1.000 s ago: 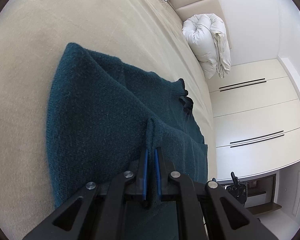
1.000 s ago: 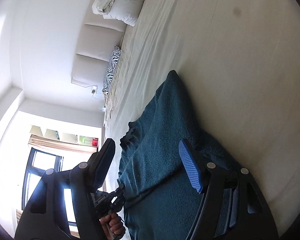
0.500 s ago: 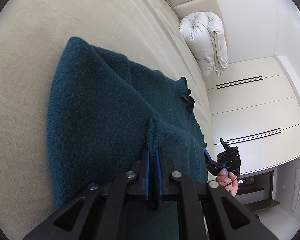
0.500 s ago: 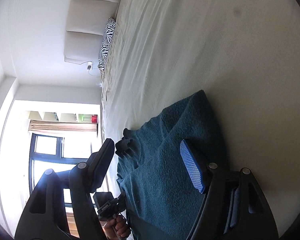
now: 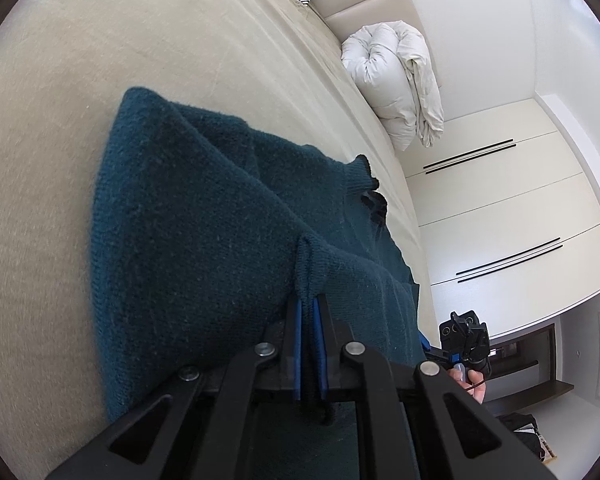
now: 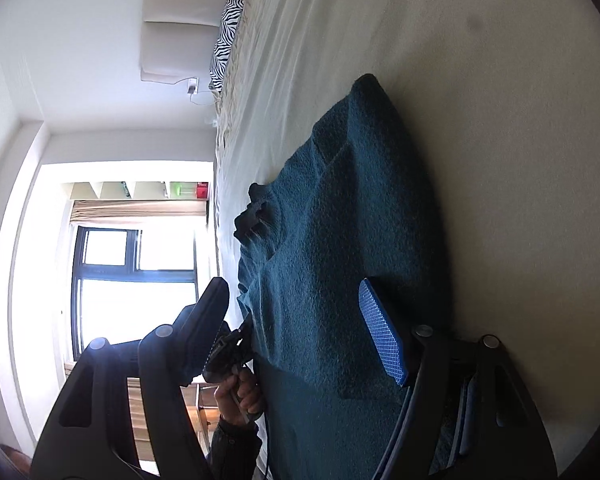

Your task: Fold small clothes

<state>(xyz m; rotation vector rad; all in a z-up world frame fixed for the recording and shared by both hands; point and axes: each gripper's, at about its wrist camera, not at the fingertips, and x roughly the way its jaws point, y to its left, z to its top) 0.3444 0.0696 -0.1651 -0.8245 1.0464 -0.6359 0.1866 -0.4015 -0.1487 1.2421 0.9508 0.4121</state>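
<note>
Sweater (image 5: pixel 188 240) lay on bed (image 5: pixel 100 60); left gripper (image 5: pixel 308 308) pinched its edge | right gripper (image 6: pixel 296 320) spread wide, nothing held

A home bedroom: bed (image 5: pixel 180 40), rolled duvet (image 5: pixel 392 80), wardrobe (image 5: pixel 500 200) (zebra-print pillow (image 6: pixel 226 40) too).

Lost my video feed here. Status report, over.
Left gripper shut on a pinch of the teal sweater. Right gripper open, over the sweater, gripping nothing. Sweater lies on the bed; nothing in the way.

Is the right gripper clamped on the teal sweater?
No, the right gripper stands wide open, the teal sweater lying beyond its pads.
</note>
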